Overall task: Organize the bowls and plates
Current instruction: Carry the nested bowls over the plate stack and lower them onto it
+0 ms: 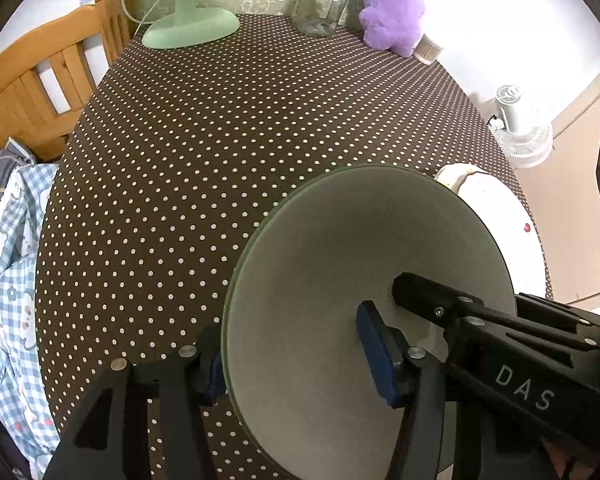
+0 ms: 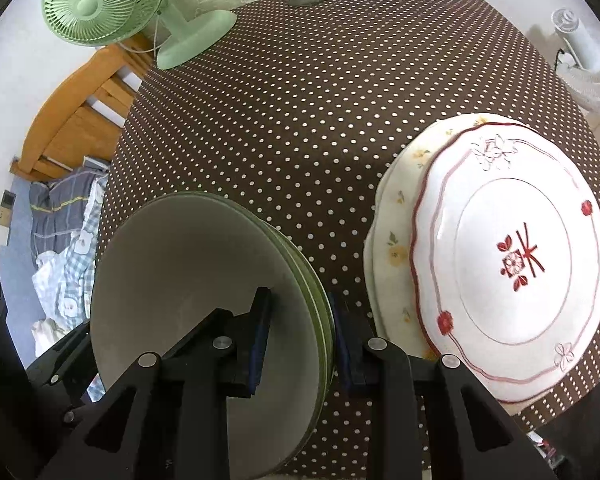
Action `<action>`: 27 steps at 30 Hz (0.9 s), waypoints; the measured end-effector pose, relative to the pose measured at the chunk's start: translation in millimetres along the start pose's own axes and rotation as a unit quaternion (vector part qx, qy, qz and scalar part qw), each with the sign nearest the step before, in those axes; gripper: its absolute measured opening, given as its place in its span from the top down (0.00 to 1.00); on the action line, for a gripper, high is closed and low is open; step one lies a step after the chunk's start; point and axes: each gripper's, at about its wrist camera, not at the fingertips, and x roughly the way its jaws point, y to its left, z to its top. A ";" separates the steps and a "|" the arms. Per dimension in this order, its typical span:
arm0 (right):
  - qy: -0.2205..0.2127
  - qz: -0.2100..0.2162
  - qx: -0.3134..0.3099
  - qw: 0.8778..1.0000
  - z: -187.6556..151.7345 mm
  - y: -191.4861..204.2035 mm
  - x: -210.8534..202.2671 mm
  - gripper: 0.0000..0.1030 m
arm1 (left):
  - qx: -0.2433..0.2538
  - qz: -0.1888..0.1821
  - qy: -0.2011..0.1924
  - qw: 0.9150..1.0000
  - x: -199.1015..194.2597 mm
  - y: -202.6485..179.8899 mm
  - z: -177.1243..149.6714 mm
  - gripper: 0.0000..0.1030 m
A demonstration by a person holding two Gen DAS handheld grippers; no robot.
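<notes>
A grey-green plate (image 1: 340, 248) is held tilted above the dotted table. In the left wrist view my left gripper (image 1: 296, 364) straddles its near rim, with one blue pad (image 1: 376, 356) on its face and the other behind the rim. My right gripper (image 2: 300, 344) grips the same plate (image 2: 188, 272) at its right edge, and its black finger (image 1: 432, 300) reaches in across the plate's face. A white plate with red flowers (image 2: 512, 256) lies on a cream plate with yellow flowers (image 2: 392, 236) at the table's right edge.
The brown dotted tablecloth (image 1: 240, 128) covers the table. At the far end stand a green fan (image 1: 188, 24), a glass jar (image 1: 320, 4), a purple plush toy (image 1: 392, 8) and a cotton-swab tub (image 1: 428, 50). A wooden chair (image 1: 40, 80) and checked bedding (image 1: 8, 280) are on the left.
</notes>
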 end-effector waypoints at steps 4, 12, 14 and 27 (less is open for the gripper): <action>-0.011 -0.006 0.006 1.000 -4.2 -3.2 -11.0 0.69 | 0.010 -0.008 -0.009 1.000 -9.6 -7.8 0.1 0.45; -0.037 -0.011 0.019 0.999 -9.4 -13.5 -42.8 0.69 | 0.029 -0.008 -0.026 0.999 -31.4 -32.8 5.5 0.45; -0.044 -0.008 0.019 0.999 -10.1 -15.5 -50.3 0.69 | 0.029 -0.006 -0.032 0.999 -35.5 -37.4 6.5 0.45; -0.060 0.008 -0.012 0.998 3.0 -52.2 -87.8 0.69 | 0.010 0.013 -0.059 0.998 -42.9 -89.0 15.8 0.45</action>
